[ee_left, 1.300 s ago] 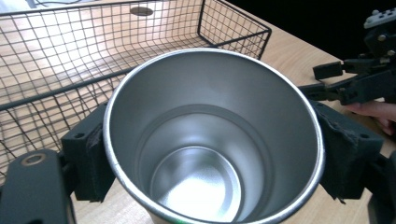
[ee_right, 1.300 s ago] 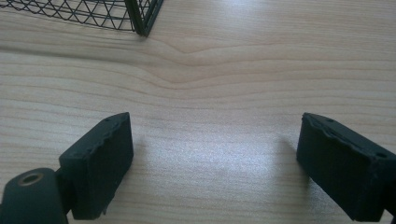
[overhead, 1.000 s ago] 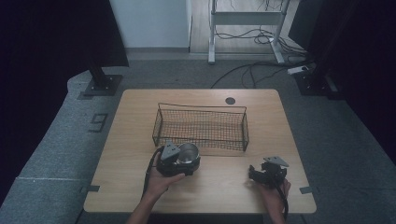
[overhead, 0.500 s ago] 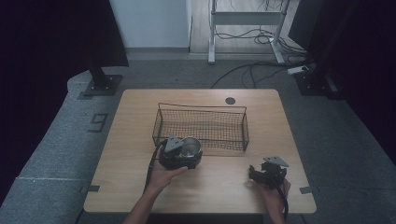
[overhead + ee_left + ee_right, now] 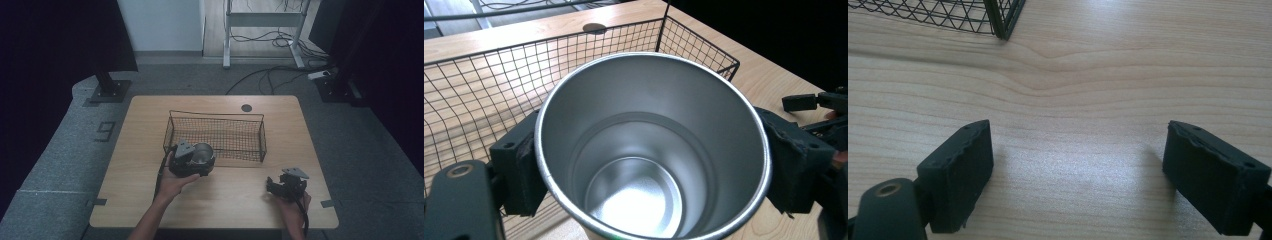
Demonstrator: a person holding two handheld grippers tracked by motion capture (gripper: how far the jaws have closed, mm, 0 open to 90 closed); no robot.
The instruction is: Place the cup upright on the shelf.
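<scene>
Wooden table (image 5: 150, 200), grey carpet around it. Left gripper (image 5: 192, 161) clamps a steel cup (image 5: 651, 150) at the wire basket's (image 5: 215, 132) near-left corner. Bare tabletop between. Right gripper (image 5: 286, 184), jaws spread, near the front-right edge.

High view: dim overall. The table (image 5: 215, 210) is the brightest area; surroundings left and right fall to near black. Focus is soft, fine detail poor.

Left gripper view: brighter. The cup (image 5: 651, 150) shows a diffuse highlight on its floor and a bright line along the rim; no blown-out glare. The basket (image 5: 484, 95) mesh is sharp; the upper right corner is black.

Right gripper view: even light from above, pale sheen on the wood at top centre. Soft shadows lie beside both fingers (image 5: 955, 175). Near fingers slightly blurred; straight lines bow toward the edges.
</scene>
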